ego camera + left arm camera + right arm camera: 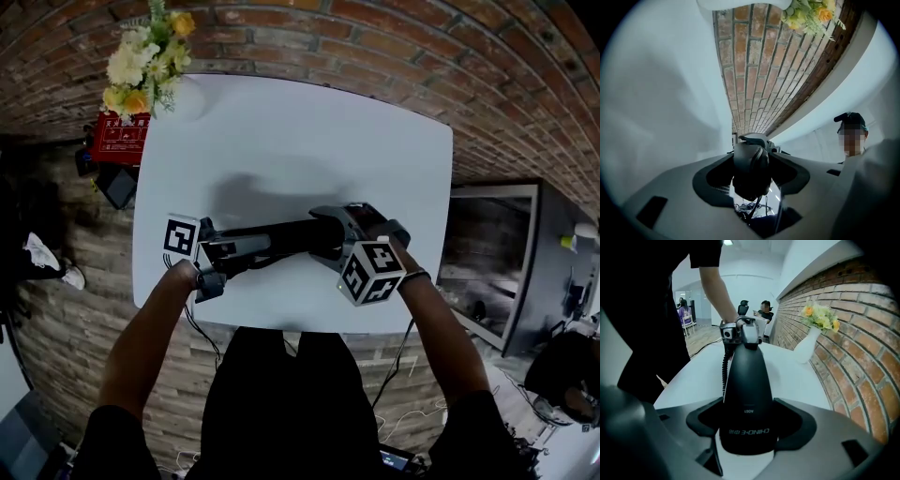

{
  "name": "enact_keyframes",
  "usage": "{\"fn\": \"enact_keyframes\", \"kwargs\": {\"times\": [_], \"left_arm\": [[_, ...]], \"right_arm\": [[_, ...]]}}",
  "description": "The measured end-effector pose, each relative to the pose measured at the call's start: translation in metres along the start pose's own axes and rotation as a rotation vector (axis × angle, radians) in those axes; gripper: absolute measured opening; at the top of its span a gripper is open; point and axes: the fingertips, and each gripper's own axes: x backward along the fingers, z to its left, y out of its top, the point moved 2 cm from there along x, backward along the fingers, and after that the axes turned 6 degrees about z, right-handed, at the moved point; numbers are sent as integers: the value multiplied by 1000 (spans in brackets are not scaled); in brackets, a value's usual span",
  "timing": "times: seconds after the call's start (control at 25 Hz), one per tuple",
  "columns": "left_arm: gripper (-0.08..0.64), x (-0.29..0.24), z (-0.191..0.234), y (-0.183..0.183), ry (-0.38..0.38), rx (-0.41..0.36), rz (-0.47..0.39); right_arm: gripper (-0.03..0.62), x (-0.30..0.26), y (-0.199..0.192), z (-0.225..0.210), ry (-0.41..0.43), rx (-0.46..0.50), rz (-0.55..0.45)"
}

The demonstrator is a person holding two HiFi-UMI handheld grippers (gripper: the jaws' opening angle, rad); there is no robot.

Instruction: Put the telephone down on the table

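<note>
Left claw (pixel 217 253): we see it clamped on one end of the phone (pixel 281 239).
Phone: level, low over the table (pixel 281 131) near its front edge, spanning both claws.
Right claw (pixel 330 232): wide, with the phone's other end between pads we see just clear of it.

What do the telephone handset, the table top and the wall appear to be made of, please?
The telephone handset looks like smooth black plastic, faintly glossy with printed lettering. The table top is smooth matte white, perhaps laminate or painted board. The wall is rough reddish brick with pale mortar joints.
</note>
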Motion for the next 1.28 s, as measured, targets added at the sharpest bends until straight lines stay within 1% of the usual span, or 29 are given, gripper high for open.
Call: {"fn": "enact_keyframes", "kwargs": {"times": [0.08, 0.12, 0.28, 0.44, 0.52, 0.6, 0.76, 0.96, 1.04, 1.2, 1.28], "left_arm": [[236, -2, -1, 1, -7, -4, 10], [236, -3, -1, 2, -9, -2, 14], [236, -5, 2, 4, -8, 24, 15], [238, -3, 3, 9, 4, 28, 13], [252, -1, 3, 12, 21, 16, 13], [299, 4, 5, 14, 44, 5, 5], [335, 20, 10, 18, 97, -19, -28], [336, 30, 16, 20, 147, -38, -67], [336, 33, 19, 21, 189, -56, -74], [336, 43, 27, 25, 325, -151, -103], [336, 48, 29, 27, 378, -188, -120]], "right_arm": [[327, -2, -2, 1, 1, 14, 12], [302, -2, -3, 0, 3, 10, 11], [298, -4, -5, 0, 10, -18, -3], [295, -7, -6, -4, -15, -44, -30], [295, -9, -7, -6, -27, -57, -38], [295, -11, -8, -9, -35, -70, -40], [293, -13, -15, -16, -40, -111, -44], [295, -23, -23, -21, -36, -144, -28], [295, -28, -25, -22, -29, -160, -22], [295, -38, -29, -27, -31, -188, -14], [295, -42, -33, -30, -30, -206, -6]]}}
